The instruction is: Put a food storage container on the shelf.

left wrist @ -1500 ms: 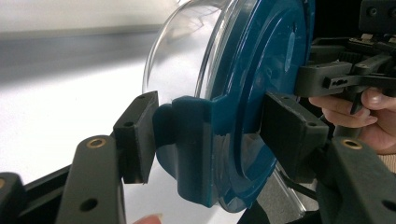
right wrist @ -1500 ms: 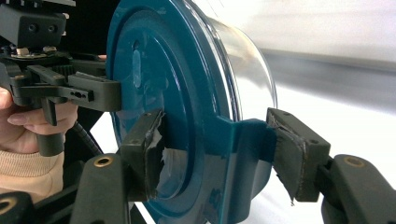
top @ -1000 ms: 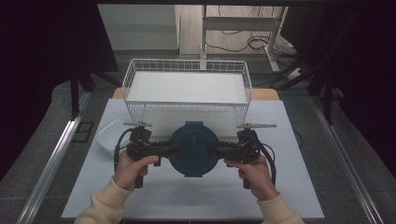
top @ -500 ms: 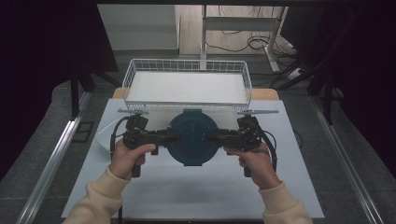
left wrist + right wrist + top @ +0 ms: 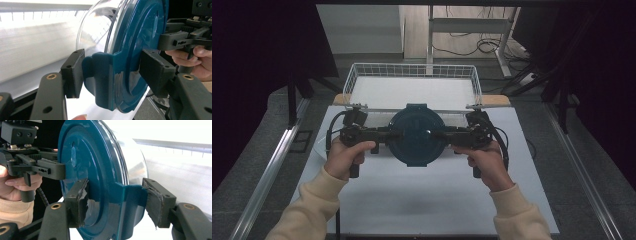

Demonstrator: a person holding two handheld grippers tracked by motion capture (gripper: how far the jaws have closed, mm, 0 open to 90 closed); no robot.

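A round container (image 5: pixel 417 150) with a dark teal lid and a clear bowl hangs above the white table mat, just in front of the wire basket (image 5: pixel 412 69). My left gripper (image 5: pixel 393 135) is shut on its left side and my right gripper (image 5: pixel 441 135) on its right side. In the left gripper view the pads (image 5: pixel 73 72) clamp the lid's side latch and rim of the container (image 5: pixel 140 30). In the right gripper view the worn pads (image 5: pixel 156 202) squeeze the opposite latch of the container (image 5: pixel 82 150). The lid faces up in the high view.
The basket has a white floor and sits at the far end of the white mat (image 5: pixel 427 200). Its wire wall (image 5: pixel 37 16) is close behind the container. Dark floor, metal rails and cables surround the table.
Both hands have lifted the container and carried it away from the person, toward the basket's near wall. The grip on it has not changed.
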